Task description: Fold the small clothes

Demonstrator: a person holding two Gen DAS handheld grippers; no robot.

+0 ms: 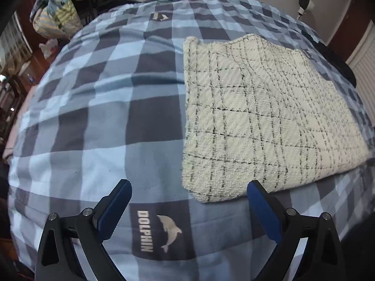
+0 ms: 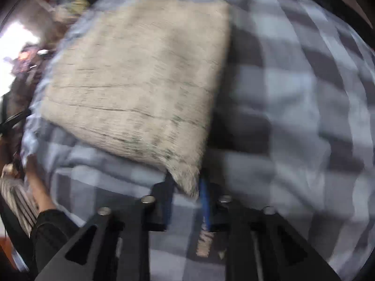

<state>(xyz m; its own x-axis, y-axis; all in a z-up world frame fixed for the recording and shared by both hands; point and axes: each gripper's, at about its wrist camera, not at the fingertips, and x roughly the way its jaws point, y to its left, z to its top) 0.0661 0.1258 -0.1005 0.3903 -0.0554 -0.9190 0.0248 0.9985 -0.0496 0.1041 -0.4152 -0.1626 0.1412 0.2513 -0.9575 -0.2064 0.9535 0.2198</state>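
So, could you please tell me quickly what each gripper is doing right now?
Left gripper: open, holding nothing, fingers wide above the checked bedspread.
Right gripper: a corner of the cream garment sits between its fingers; too blurred to confirm a grip.

My left gripper (image 1: 188, 195) sits at the bottom of the left wrist view, pointing steeply down, jaws spread wide with nothing between them; blue pads (image 1: 117, 207) on the inner faces, black linkage arms running off the lower edge. My right gripper (image 2: 185, 187) is at bottom centre of the right wrist view, also angled steeply down, frame heavily blurred. Its jaws stand close together with a fabric corner between them; can't tell if the pads actually press on it. A forearm in a dark sleeve (image 2: 46, 224) shows at lower left of that view.
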